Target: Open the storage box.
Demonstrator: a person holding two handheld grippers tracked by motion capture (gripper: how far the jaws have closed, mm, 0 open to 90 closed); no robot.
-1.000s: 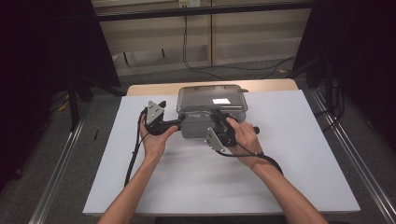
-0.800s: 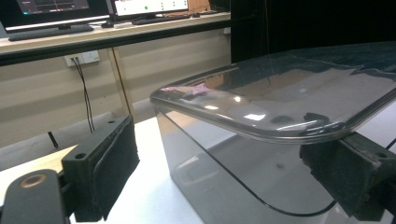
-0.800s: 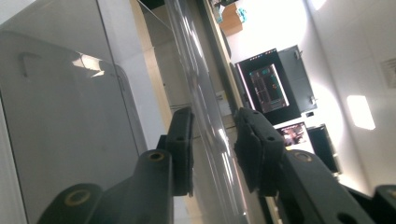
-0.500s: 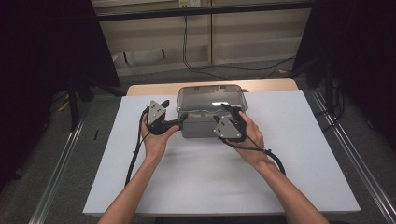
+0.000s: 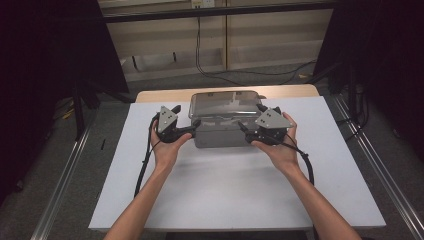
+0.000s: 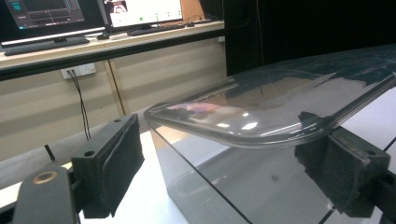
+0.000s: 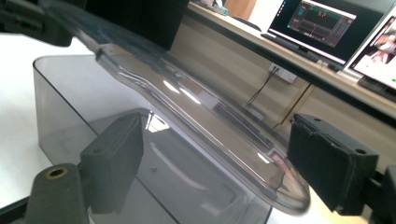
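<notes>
From the high view, the smoky grey box (image 5: 220, 132) sits on the white table (image 5: 235, 190) near its far edge, about midway between the left and right edges, its long axis running left to right; its clear lid (image 5: 225, 104) lies on top, long the same way; my left gripper (image 5: 192, 126) is at the box's left end and my right gripper (image 5: 243, 129) at its right end, each pointing inward at the box; my left hand (image 5: 165, 145) and right hand (image 5: 280, 150) come up from the near edge, a black cable (image 5: 145, 165) trailing from the left one; the white top covers a wooden table whose far edge shows behind the box; beyond are a pale panelled wall, cables on the floor, and dark curtains at both sides. In the left gripper view, my jaws stand wide apart on either side of the lid's corner; the right-hand pad (image 6: 341, 175) sits under the lid's rim, the other stands clear of the box wall, so nothing is clamped; a shelf with monitors (image 6: 93, 11) runs along the wall, unseen from above. In the right gripper view, my jaws are likewise wide apart, straddling the lid's near rim (image 7: 280, 186) without closing on it; the box's tinted inside looks bare; monitors (image 7: 327, 23) stand on the shelf at the upper right.
</notes>
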